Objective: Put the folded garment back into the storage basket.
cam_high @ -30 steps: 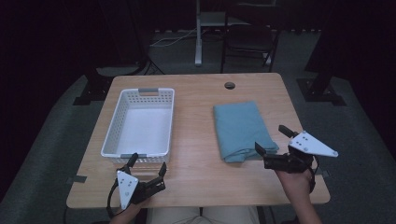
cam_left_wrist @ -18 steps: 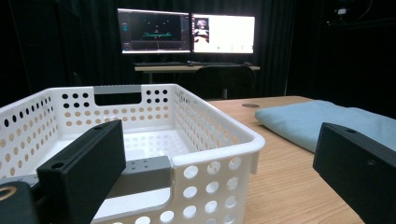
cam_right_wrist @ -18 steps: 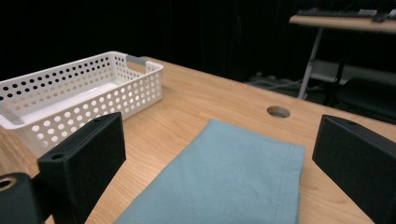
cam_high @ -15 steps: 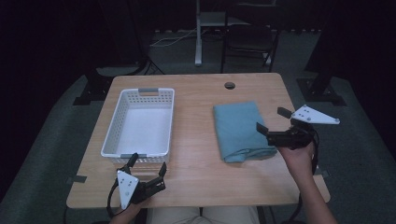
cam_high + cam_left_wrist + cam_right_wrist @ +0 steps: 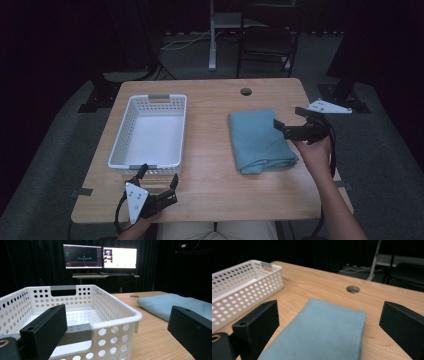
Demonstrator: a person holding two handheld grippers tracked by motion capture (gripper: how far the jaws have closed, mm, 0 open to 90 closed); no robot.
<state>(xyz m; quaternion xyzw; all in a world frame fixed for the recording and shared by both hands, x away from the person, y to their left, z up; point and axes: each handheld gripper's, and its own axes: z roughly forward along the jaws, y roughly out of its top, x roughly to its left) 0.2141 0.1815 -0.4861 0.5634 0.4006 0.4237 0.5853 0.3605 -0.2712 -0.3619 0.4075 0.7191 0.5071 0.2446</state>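
1. Jaws first: my left gripper [image 5: 159, 184] rests at the near table edge, just short of the basket's near wall, jaws spread and empty.
2. My right gripper [image 5: 295, 122] hovers at the right edge of the folded blue towel [image 5: 260, 140], jaws spread wide, nothing between them.
3. Towel lies flat on the table [image 5: 210, 165], right of the white basket [image 5: 148, 131], apart from it.
4. Judgement: the step is to grasp the towel. Lower the right jaws over its right edge, take every folded layer, not just the top one.
5. Close firmly before lifting, or the fold may open.
6. Far side: cable hole [image 5: 245, 91], clear of the work.
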